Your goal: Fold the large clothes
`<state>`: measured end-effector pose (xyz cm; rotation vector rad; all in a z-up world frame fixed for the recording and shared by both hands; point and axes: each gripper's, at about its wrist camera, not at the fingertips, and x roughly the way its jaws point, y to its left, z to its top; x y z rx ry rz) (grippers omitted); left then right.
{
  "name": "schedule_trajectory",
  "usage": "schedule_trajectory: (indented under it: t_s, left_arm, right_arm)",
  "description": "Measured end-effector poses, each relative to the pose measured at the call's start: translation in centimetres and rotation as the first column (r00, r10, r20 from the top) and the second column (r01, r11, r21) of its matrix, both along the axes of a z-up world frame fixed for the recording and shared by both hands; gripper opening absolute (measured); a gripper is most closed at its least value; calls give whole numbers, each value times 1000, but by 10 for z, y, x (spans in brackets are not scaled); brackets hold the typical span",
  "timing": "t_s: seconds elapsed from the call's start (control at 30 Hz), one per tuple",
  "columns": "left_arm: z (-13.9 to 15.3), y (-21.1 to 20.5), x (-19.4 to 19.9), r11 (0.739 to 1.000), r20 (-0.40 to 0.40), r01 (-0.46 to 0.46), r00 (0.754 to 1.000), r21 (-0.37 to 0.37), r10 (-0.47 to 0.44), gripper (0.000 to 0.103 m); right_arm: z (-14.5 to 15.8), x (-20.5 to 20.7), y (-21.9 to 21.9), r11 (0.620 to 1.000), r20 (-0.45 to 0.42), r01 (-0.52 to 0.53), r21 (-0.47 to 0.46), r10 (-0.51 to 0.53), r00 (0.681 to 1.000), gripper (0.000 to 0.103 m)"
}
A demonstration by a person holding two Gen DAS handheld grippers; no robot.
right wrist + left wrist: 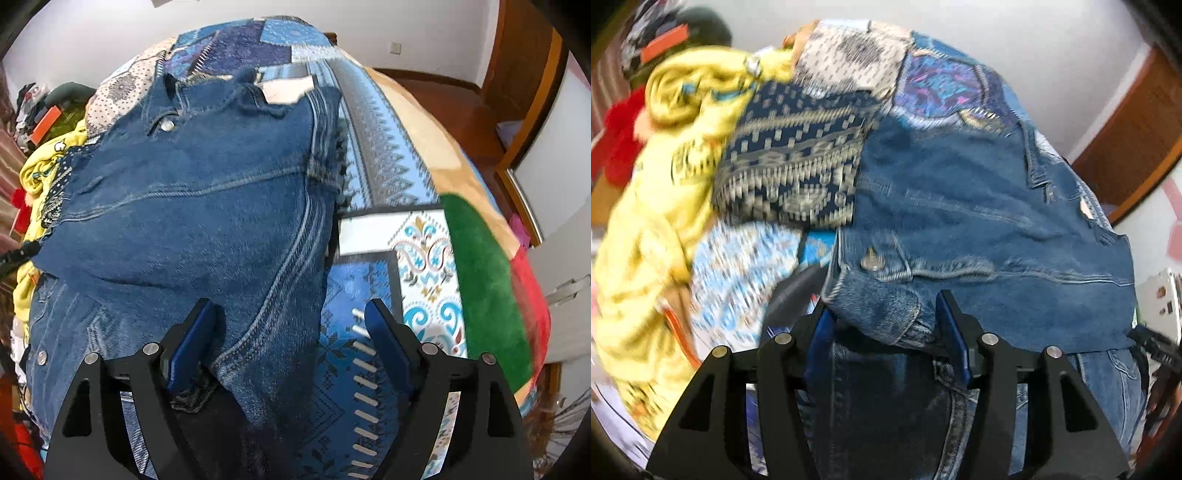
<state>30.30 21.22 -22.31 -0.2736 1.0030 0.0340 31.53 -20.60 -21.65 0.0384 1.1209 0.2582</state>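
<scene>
A blue denim jacket (192,206) lies spread on a patterned blue bedspread (373,173). It also fills the left wrist view (964,206). My left gripper (884,317) stands open, with the jacket's buttoned cuff bunched between its blue pads but not pinched. My right gripper (291,332) is open wide over the jacket's right edge; its left pad (192,343) rests on denim and its right pad (388,343) is over the bedspread.
A yellow garment (653,206) and a navy patterned cloth (798,162) are piled left of the jacket, with a red item (620,140) behind. A green and red blanket (487,291) lies at the bed's right edge. A wooden door frame (532,110) stands at the right.
</scene>
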Motion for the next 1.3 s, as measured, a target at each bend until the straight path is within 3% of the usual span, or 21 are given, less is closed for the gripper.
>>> schedule_trajectory:
  t_s: [0.2, 0.37, 0.57, 0.7, 0.77, 0.8, 0.87, 0.93, 0.97, 1.07, 1.2, 1.3]
  left_arm:
    - [30, 14, 37, 996, 45, 10, 999, 90, -14, 62]
    - [15, 32, 84, 995, 3, 20, 1000, 93, -21, 62]
    - [-28, 48, 136, 999, -91, 32, 995, -3, -33, 62]
    - [-42, 58, 160, 996, -90, 34, 995, -81, -41, 62]
    - [-46, 61, 169, 993, -81, 39, 996, -114, -49, 61]
    - [-47, 62, 173, 991, -74, 42, 996, -125, -52, 58]
    - [-47, 60, 181, 987, -57, 66, 996, -148, -75, 26]
    - [-46, 56, 187, 987, -52, 75, 995, -143, -83, 17]
    - [-44, 53, 188, 988, -40, 84, 995, -133, -90, 10]
    - [-34, 44, 187, 993, -19, 90, 996, -75, -92, 7]
    - [-4, 37, 176, 995, 46, 101, 994, 24, -102, 7]
    - [23, 41, 169, 997, 103, 71, 992, 24, -73, 7]
  right_arm:
    - [21, 16, -8, 997, 47, 13, 74, -16, 999, 80]
    - [23, 43, -19, 991, 56, 55, 123, -62, 996, 80]
    - [5, 83, -26, 979, 5, 87, 182, -89, 996, 80]
    - [-12, 113, -30, 961, -45, 124, 248, -116, 992, 80]
    - [-18, 124, -34, 950, -69, 146, 277, -132, 989, 73]
    - [-20, 129, -33, 947, -74, 145, 285, -129, 989, 64]
    - [-20, 135, -32, 950, -70, 134, 283, -120, 990, 48]
    - [-21, 141, -30, 950, -78, 115, 291, -96, 992, 21]
    - [-22, 143, -28, 950, -88, 113, 292, -91, 992, 18]
    - [-17, 150, -22, 956, -54, 90, 278, -78, 995, 13]
    - [16, 168, -10, 969, 32, 13, 245, -21, 999, 12]
    - [43, 185, 2, 979, 101, -27, 203, 7, 995, 12]
